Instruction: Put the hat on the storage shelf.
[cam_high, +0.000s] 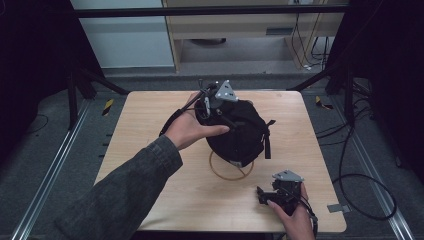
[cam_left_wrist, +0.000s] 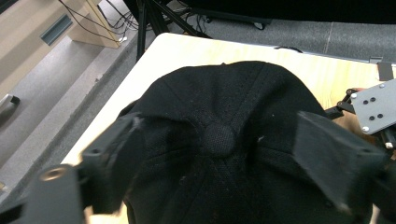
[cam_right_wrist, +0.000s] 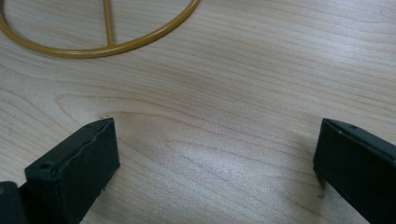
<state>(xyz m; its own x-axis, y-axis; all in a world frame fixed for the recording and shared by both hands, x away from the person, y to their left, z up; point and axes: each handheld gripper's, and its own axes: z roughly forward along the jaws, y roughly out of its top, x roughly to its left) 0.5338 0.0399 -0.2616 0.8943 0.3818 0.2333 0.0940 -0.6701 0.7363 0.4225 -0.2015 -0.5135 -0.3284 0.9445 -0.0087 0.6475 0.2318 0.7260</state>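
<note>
On the light wooden table (cam_high: 150, 150) in front of me, the biggest thing is a black cap (cam_high: 240, 132), sitting raised near the middle on a wire stand whose yellow ring base (cam_high: 231, 172) lies flat on the wood under it. In the left gripper view I look down on the cap's crown (cam_left_wrist: 219, 140), with its stitched panels meeting at the round top button, and the table edge and grey floor beyond it. My left forearm, in a dark grey sleeve (cam_high: 125, 190), reaches in from the lower left, and my left hand (cam_high: 190, 131) carries the left hand-held gripper (cam_high: 212, 107) against the cap's far upper side, its grey three-cornered plate on top. Its jaws stand spread on either side of the crown; their edges are blurred, and I cannot tell whether the pads touch the fabric, though they do not pinch it. The cap's black strap (cam_high: 268, 142) hangs down its right side. Near the table's front right edge my right hand (cam_high: 295, 220) holds the right hand-held gripper (cam_high: 265, 195) low over the wood, well apart from the cap. Its jaws are wide apart with bare wood between them, and part of the yellow ring (cam_right_wrist: 93, 46) lies just ahead.
</note>
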